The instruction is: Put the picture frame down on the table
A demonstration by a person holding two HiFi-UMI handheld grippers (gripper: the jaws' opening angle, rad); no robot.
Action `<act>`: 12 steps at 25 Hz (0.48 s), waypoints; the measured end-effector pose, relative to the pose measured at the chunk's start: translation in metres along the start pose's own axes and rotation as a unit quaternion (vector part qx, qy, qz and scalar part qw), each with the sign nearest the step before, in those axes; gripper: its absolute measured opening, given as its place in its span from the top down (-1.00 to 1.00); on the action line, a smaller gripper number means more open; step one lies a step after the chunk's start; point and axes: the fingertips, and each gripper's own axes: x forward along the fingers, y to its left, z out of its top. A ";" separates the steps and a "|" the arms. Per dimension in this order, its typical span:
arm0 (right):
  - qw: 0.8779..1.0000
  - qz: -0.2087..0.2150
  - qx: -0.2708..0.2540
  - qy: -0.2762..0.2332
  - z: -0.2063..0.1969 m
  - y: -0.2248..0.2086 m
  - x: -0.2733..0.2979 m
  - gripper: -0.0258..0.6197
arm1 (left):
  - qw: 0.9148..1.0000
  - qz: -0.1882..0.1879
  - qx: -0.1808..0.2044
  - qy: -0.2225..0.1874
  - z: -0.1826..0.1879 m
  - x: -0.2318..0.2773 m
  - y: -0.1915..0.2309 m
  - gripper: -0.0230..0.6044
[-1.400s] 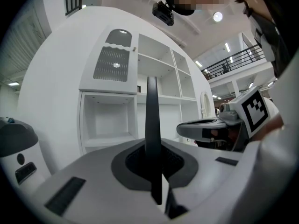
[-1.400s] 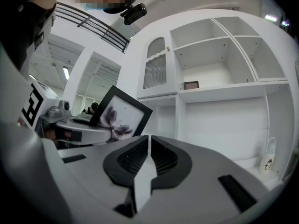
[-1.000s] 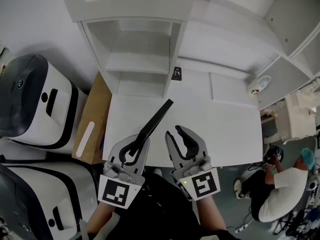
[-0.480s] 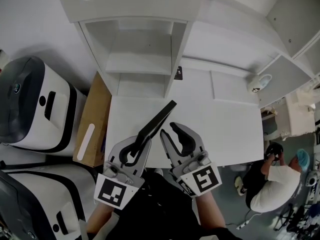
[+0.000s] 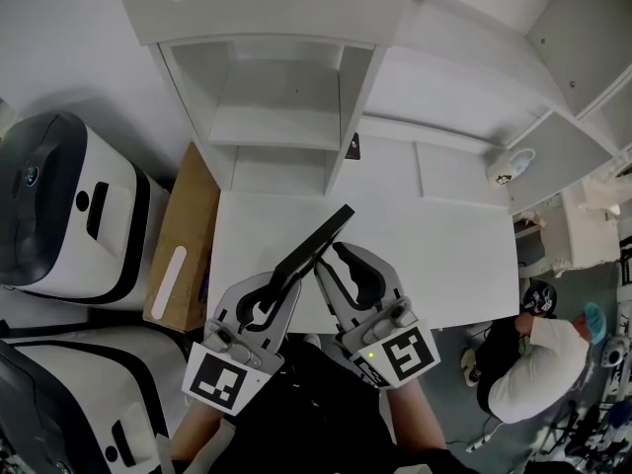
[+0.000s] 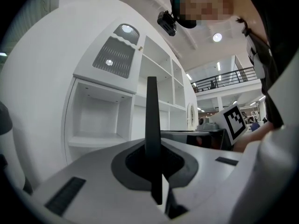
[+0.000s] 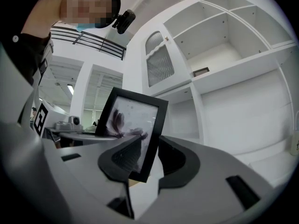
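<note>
Left tool (image 5: 279, 286) pinching the black picture frame (image 5: 318, 240) by its near end, slanted up and forward, apparently clear of the white bench (image 5: 434, 255). Right tool (image 5: 333, 262) spread wide, the frame's corner in its gap, likely steadying the lay-down. Both tools sit side by side at the bench's near edge.

A robotics lab or test hall is suggested, dressed as a mock room: a bare white shelving unit (image 5: 286, 117) and a white worktop (image 5: 444, 255) are flanked by bulky white-and-black machines (image 5: 69, 205) and a cardboard box (image 5: 183, 240). A person in a blue hair cap (image 5: 533, 363) is seen low on the grey floor (image 5: 449, 349), and a railed gallery (image 6: 224, 78) under ceiling lamps (image 6: 217, 37) is shown beyond
</note>
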 end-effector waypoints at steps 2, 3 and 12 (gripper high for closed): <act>1.000 0.004 0.003 -0.006 0.002 0.000 -0.001 0.62 | 1.000 -0.009 -0.003 0.000 -0.001 -0.001 -0.001 0.89; 1.000 0.005 0.002 -0.007 0.002 0.000 -0.002 0.62 | 1.000 -0.013 -0.005 -0.001 -0.001 -0.001 -0.002 0.89; 1.000 0.003 0.020 -0.006 -0.001 -0.006 -0.008 0.62 | 0.999 -0.037 -0.011 -0.005 -0.001 -0.002 -0.008 0.89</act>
